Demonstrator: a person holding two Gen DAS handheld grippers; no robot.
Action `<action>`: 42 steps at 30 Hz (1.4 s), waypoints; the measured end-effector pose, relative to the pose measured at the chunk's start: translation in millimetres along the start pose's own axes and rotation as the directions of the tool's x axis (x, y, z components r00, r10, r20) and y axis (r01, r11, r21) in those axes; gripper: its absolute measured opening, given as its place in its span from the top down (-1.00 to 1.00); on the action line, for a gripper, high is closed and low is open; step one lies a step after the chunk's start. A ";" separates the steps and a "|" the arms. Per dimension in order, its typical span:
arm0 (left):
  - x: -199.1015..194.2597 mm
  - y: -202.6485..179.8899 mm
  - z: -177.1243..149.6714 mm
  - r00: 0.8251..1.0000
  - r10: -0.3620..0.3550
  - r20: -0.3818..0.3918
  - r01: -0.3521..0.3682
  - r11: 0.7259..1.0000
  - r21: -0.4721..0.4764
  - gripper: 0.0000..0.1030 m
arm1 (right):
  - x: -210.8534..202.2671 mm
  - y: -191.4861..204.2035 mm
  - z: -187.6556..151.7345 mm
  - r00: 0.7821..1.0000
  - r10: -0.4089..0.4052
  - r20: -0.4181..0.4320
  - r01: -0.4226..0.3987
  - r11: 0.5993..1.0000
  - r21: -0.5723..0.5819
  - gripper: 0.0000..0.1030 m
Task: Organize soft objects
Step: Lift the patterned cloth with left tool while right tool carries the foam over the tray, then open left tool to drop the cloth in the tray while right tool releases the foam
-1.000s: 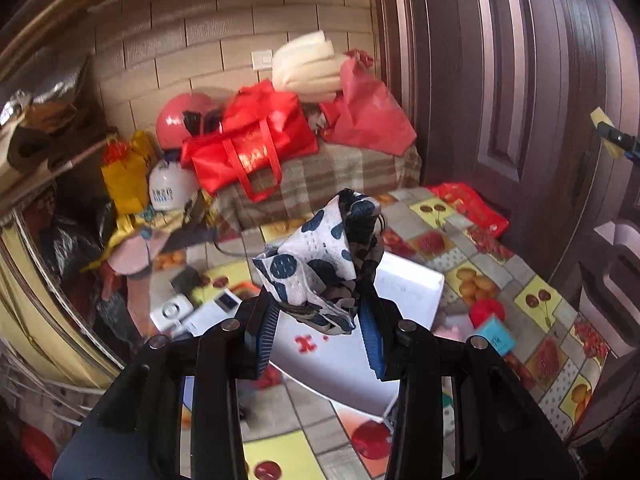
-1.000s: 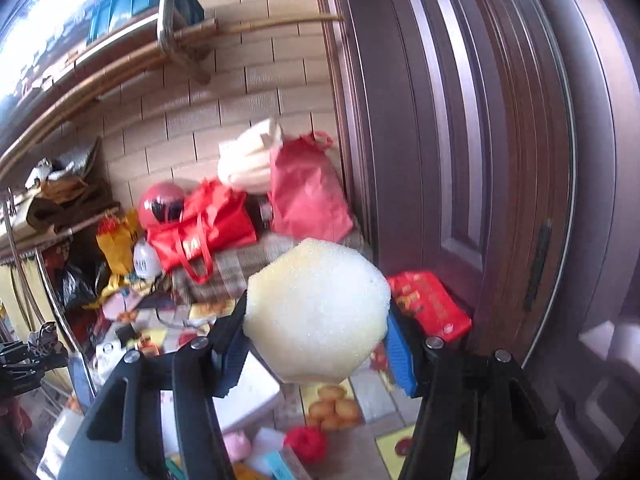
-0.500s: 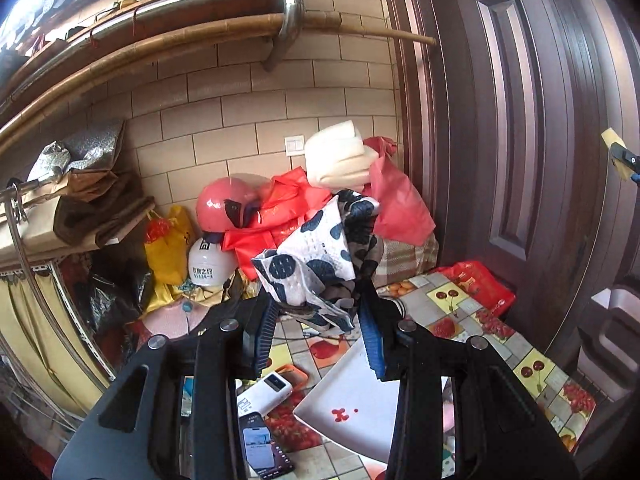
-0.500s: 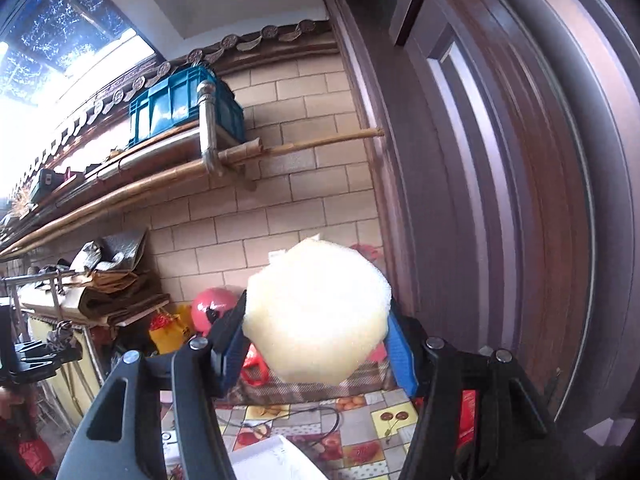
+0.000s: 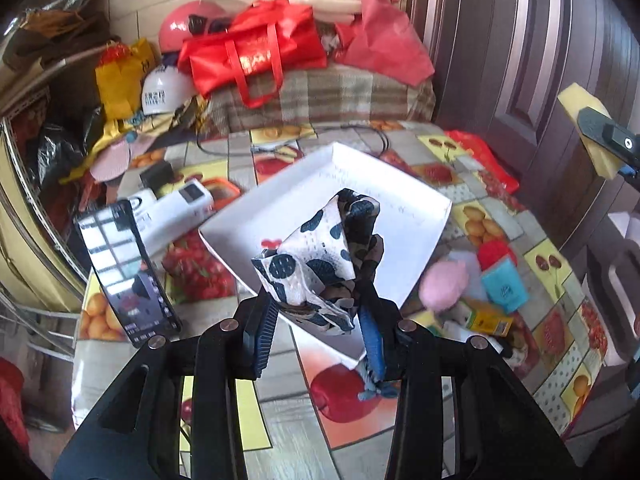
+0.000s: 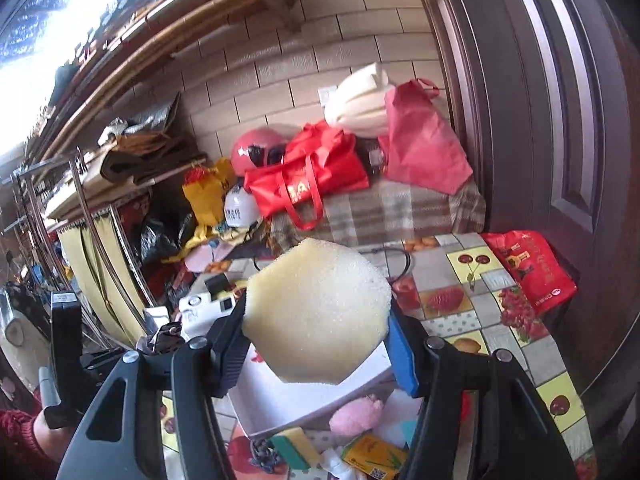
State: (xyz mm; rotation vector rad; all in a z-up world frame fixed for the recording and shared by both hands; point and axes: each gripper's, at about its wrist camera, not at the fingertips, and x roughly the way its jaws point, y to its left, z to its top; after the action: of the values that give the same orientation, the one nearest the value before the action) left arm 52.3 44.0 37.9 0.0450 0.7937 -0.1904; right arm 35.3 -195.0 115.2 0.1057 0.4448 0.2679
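My left gripper is shut on a white cloth with dark blue spots, held above the near edge of a shallow white box on the fruit-print table. My right gripper is shut on a pale yellow sponge, held above the same white box. The right gripper and its sponge also show at the right edge of the left wrist view. The left gripper shows at the left edge of the right wrist view.
A pink plush, a blue item, a red item and a yellow carton lie right of the box. A phone and a white device lie left. Red bags and helmets are piled behind. A dark door stands right.
Both grippers have tilted back down from the wall toward the table. The left one now holds the cloth over the white box. Both grips are unchanged.
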 end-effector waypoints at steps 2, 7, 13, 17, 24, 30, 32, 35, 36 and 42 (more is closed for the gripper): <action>14.6 -2.6 -14.2 0.999 0.021 -0.043 -0.021 1.000 0.006 0.28 | 18.6 0.5 -18.6 0.998 -0.010 -0.065 0.010 1.000 -0.010 -0.16; 33.6 14.3 -23.8 0.994 0.057 -0.095 -0.062 0.997 -0.048 0.28 | 54.3 -2.7 -67.2 0.980 -0.019 -0.200 0.018 1.000 -0.003 -0.16; 50.8 27.6 -16.5 0.989 0.091 -0.115 -0.099 0.993 -0.070 0.28 | 83.5 -2.9 -79.6 0.968 -0.028 -0.251 0.019 0.999 -0.038 -0.16; 66.6 27.4 -9.6 0.988 0.094 -0.123 -0.104 0.991 -0.080 0.28 | 105.4 -3.3 -77.2 0.964 -0.038 -0.263 0.025 0.998 -0.052 -0.16; 97.6 25.3 -4.0 0.979 0.126 -0.163 -0.137 0.989 -0.061 0.28 | 140.4 -2.3 -76.7 0.950 -0.055 -0.307 0.048 0.998 -0.031 -0.16; 112.6 28.1 2.2 0.975 0.132 -0.178 -0.145 0.988 -0.057 0.28 | 159.2 2.5 -79.0 0.944 -0.046 -0.326 0.050 0.999 0.004 -0.16; 116.4 28.9 4.1 0.974 0.132 -0.182 -0.145 0.988 -0.060 0.28 | 164.6 4.5 -77.8 0.942 -0.048 -0.333 0.052 0.999 0.002 -0.16; 122.9 28.4 5.5 0.973 0.138 -0.186 -0.151 0.987 -0.061 0.28 | 173.6 6.1 -76.9 0.936 -0.050 -0.349 0.053 0.999 0.000 -0.16; 125.7 28.9 6.0 0.972 0.138 -0.189 -0.153 0.986 -0.064 0.28 | 176.6 6.6 -77.0 0.934 -0.050 -0.355 0.054 0.999 0.001 -0.16; 137.8 31.5 9.2 0.971 0.134 -0.197 -0.156 0.983 -0.100 0.28 | 191.9 7.5 -79.4 0.920 -0.052 -0.388 0.065 0.998 0.020 -0.18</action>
State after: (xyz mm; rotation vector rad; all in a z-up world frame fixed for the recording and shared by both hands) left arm 159.1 52.8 -54.8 0.0128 0.9862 -0.0008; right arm 165.4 -130.9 -33.6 0.0707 0.8465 0.2226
